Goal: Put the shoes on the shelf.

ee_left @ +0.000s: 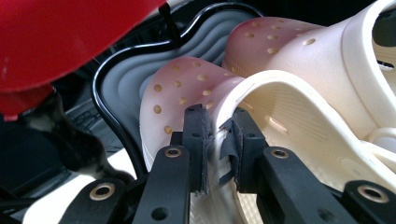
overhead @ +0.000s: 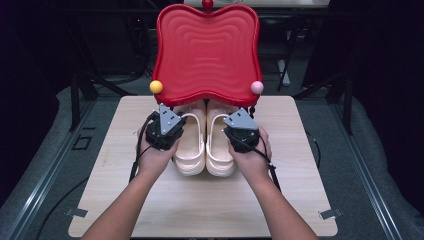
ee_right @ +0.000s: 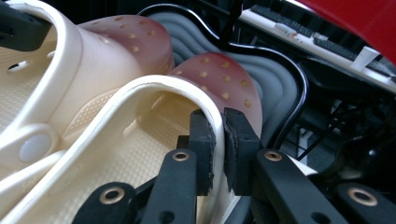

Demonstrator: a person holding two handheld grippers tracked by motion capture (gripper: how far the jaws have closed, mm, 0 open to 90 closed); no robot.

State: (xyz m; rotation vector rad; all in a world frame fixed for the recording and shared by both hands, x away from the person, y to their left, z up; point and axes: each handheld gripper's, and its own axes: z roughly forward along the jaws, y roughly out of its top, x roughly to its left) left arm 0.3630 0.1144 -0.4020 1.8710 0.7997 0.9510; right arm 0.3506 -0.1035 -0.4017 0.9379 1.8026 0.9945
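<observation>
A pair of cream clogs stands side by side on the wooden table (overhead: 200, 205), toes under a raised red wavy shelf (overhead: 206, 50). My left gripper (overhead: 170, 131) is shut on the outer side wall of the left clog (overhead: 190, 150); its jaws pinch the rim (ee_left: 217, 123) just behind the perforated toe (ee_left: 182, 88). On the right clog (overhead: 220, 150), my right gripper (overhead: 237, 132) is shut on the outer rim too (ee_right: 219, 122), near the toe (ee_right: 219, 74). Both toes rest on a grey ribbed lower tray (ee_left: 123, 77) (ee_right: 280, 81) with a black edge.
The red shelf carries a yellow ball (overhead: 156, 86) and a pink ball (overhead: 257, 87) at its front corners and overhangs the clog toes. Bare tabletop lies in front of the clogs and at both sides. Dark stands and cables surround the table.
</observation>
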